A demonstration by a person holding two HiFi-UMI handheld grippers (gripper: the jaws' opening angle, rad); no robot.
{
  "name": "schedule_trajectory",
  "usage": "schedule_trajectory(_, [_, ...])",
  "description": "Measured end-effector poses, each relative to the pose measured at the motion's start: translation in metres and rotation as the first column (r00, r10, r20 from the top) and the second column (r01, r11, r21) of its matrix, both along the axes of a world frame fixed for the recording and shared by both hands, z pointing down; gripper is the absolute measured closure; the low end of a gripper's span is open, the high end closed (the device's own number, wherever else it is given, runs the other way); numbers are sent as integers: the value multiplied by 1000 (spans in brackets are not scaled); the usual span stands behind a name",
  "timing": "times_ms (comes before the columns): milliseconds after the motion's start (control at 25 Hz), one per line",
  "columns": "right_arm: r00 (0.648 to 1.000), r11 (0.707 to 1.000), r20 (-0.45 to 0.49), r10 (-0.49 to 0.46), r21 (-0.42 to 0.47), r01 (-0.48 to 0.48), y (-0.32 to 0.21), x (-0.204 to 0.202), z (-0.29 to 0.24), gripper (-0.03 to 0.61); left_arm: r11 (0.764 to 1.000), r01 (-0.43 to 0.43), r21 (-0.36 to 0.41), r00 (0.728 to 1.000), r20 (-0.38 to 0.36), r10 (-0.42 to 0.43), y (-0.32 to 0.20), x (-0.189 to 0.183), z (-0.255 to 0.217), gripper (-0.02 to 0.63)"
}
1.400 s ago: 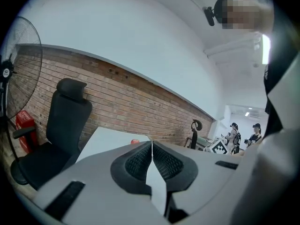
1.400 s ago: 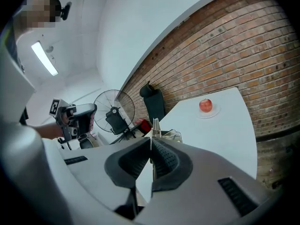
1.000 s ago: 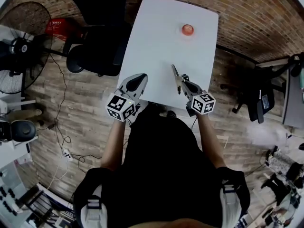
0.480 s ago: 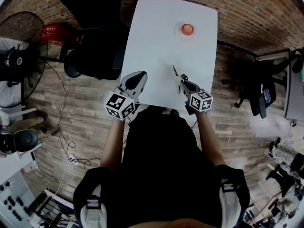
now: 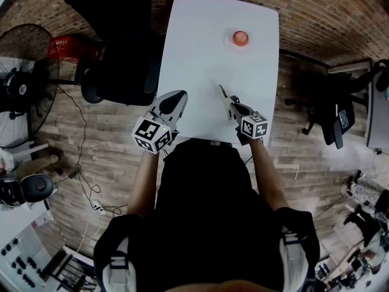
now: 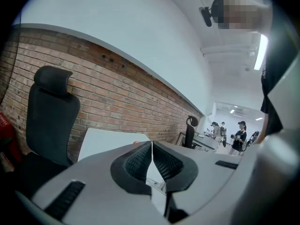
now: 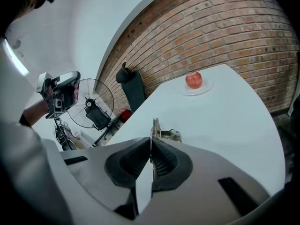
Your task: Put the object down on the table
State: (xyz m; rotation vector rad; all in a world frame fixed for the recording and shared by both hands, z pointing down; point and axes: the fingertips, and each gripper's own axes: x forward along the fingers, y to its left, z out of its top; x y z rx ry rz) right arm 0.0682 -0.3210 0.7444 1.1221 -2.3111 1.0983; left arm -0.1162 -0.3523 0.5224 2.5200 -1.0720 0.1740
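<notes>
A white table (image 5: 200, 53) stretches ahead of me. My right gripper (image 5: 231, 105) is over its near edge, shut on a thin knife-like metal blade (image 5: 222, 93) that points toward the far end. In the right gripper view the blade (image 7: 155, 127) stands edge-on between the closed jaws of that gripper (image 7: 151, 146). My left gripper (image 5: 175, 101) hovers at the table's near left corner, shut with nothing in it; in its own view this gripper (image 6: 152, 153) has its pads pressed together. A red apple (image 5: 240, 38) sits on a small plate at the far end, also the apple (image 7: 194, 80) in the right gripper view.
A black office chair (image 5: 118, 47) stands at the table's left side. A floor fan (image 5: 21, 90) and a red crate (image 5: 76, 46) are farther left. Another dark chair (image 5: 331, 120) is on the right. The floor is brick-patterned.
Both grippers stay over the table's near edge with the blade still held; only the head view drifts slightly.
</notes>
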Motion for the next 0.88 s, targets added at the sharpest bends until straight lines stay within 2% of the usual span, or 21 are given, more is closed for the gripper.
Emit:
schedule_trajectory(280, [1000, 1000, -16, -11, -25, 11, -10, -14, 14, 574, 1000, 9, -16, 1000, 2, -9, -8, -13, 5, 589])
schedule_trajectory(560, [1000, 1000, -21, -20, -15, 19, -14, -23, 15, 574, 1000, 20, -24, 1000, -2, -20, -5, -22, 9, 589])
schedule_trajectory(880, [999, 1000, -38, -13, -29, 12, -20, -21, 24, 572, 1000, -13, -27, 1000, -9, 12, -2, -10, 10, 589])
